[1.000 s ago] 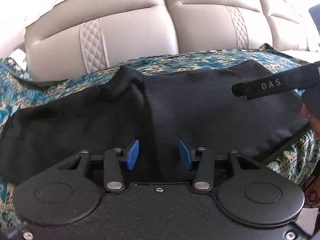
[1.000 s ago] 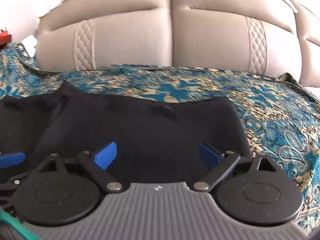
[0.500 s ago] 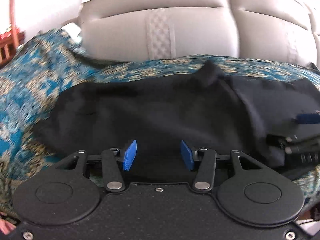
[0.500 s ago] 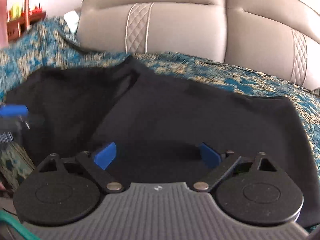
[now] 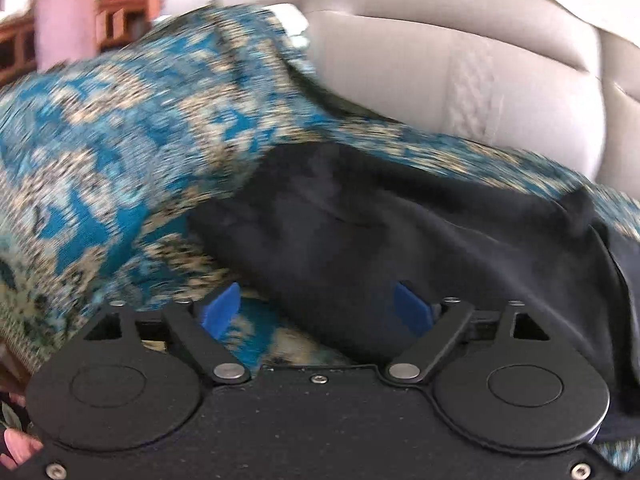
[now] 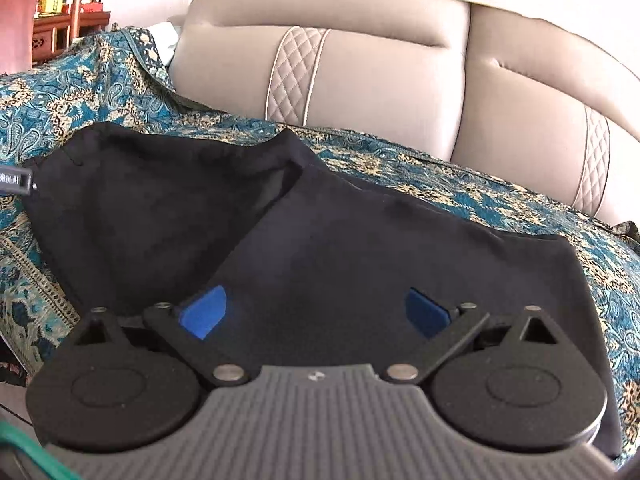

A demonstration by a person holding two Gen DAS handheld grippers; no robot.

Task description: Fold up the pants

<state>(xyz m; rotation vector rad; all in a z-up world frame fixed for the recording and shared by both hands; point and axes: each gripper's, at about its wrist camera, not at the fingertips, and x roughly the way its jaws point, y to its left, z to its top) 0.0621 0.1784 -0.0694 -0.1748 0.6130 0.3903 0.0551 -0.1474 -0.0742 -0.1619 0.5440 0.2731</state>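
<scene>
The pants [image 6: 360,248] are black and lie spread on a blue-and-gold patterned cloth [image 6: 500,200] that covers the seat of a beige sofa [image 6: 380,72]. In the right wrist view the garment spans most of the frame. One layer lies over another, and its edge runs diagonally from the upper middle down toward the left blue pad [image 6: 204,316]. The upper edge of the pants stops short of the sofa back, with a strip of cloth showing between them.

Right tool [image 6: 316,314]: released. The jaws stand wide apart and both blue pads are clear of the fabric, which lies beneath and between them. No fold is pinched.

Left tool [image 5: 318,312]: the jaws are opening. The left pad [image 5: 220,312] sits over the cloth [image 5: 100,168]; the right pad sits over the black fabric. The edge of the pants [image 5: 400,240] crosses the gap between the pads, but neither pad presses on it. This view is blurred, so fine detail of the fabric edge cannot be read.

In the left wrist view the pants run from the centre to the right edge of the frame, with a small raised peak of fabric [image 5: 580,208] at the upper right. The cloth rises over the sofa arm at the left. A fingertip [image 5: 20,448] of the person shows at the lower left corner.

In the right wrist view part of the left tool [image 6: 16,180] enters at the left edge, near the left end of the pants. Wooden furniture [image 6: 56,28] stands in the background at the upper left.
</scene>
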